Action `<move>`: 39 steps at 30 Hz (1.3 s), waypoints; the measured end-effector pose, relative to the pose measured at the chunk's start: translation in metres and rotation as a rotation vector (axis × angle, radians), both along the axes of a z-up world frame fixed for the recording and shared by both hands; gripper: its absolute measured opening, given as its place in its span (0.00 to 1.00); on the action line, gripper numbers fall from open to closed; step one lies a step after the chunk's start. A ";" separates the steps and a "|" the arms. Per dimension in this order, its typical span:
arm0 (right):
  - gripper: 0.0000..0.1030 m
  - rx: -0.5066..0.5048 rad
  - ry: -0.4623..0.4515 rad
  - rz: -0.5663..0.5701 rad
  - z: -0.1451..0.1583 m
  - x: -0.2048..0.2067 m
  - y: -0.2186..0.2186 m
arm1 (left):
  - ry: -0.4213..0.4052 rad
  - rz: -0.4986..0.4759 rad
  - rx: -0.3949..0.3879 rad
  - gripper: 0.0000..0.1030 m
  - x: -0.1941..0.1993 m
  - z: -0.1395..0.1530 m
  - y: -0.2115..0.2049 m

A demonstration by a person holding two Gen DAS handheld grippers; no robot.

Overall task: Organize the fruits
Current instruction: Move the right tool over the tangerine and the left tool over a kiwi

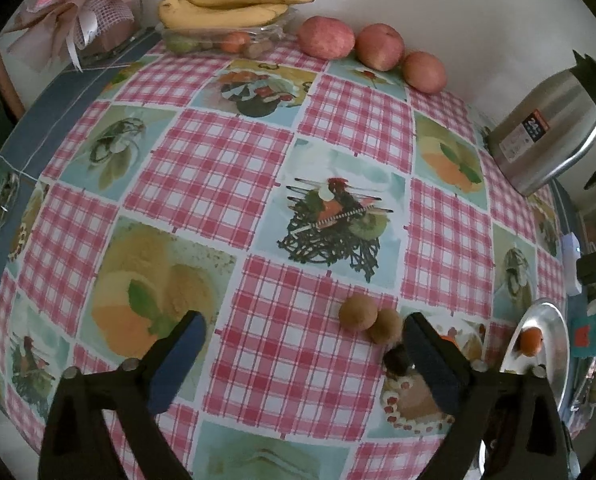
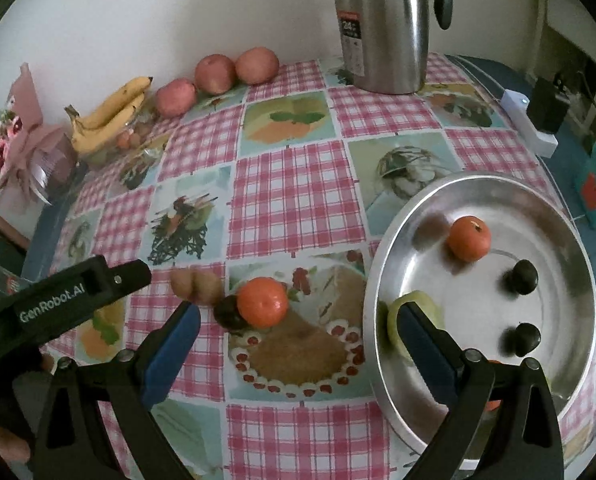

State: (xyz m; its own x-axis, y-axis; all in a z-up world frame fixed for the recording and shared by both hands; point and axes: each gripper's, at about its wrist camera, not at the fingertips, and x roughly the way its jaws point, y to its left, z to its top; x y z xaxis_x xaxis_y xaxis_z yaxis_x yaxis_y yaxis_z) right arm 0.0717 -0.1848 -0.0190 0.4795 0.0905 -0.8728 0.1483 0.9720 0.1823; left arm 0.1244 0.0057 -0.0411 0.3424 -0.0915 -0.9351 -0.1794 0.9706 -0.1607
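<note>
Behind right claw, green fruit half hidden, possibly a pear

The counter wears a smooth, faintly glossy pink-checked oilcloth printed with fruit pictures. On it sits a round, shallow metal dish with a brushed, softly reflective finish that mirrors the fruit in it. The tall steel thermos jug looks satin-brushed, with a glossy dark plastic handle and a paper label. The two small brown fruits have a matt, fuzzy skin; the orange mandarin on the cloth is dimpled and slightly shiny. The yellow bananas are smooth and matt. Both grippers are matt black plastic with blue rubbery pads.
</note>
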 end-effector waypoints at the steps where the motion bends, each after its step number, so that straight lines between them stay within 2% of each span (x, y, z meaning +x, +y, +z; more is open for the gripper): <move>1: 0.96 -0.002 -0.005 0.001 0.001 0.001 0.001 | -0.001 0.003 -0.004 1.00 0.001 -0.002 0.001; 5: 0.96 -0.016 -0.011 -0.007 0.002 0.007 0.002 | -0.004 0.011 -0.011 1.00 0.006 -0.009 0.004; 9: 0.96 0.029 -0.016 -0.001 0.002 0.012 0.002 | -0.030 0.027 -0.044 1.00 0.010 -0.009 0.008; 16: 0.96 0.056 -0.098 -0.008 0.010 0.013 0.001 | -0.085 0.042 -0.057 1.00 0.013 -0.005 0.013; 24: 0.96 0.032 -0.088 0.032 0.008 0.015 0.007 | -0.076 0.001 -0.114 1.00 0.014 -0.006 0.008; 32: 0.96 0.026 -0.135 -0.023 0.013 0.012 -0.003 | -0.094 -0.006 -0.138 1.00 0.015 -0.004 0.010; 38: 0.95 0.051 -0.118 -0.021 0.008 0.015 -0.003 | -0.098 -0.013 -0.168 1.00 0.016 -0.006 0.007; 39: 0.92 0.051 -0.113 -0.019 0.007 0.016 -0.002 | -0.096 -0.013 -0.174 1.00 0.016 -0.007 0.006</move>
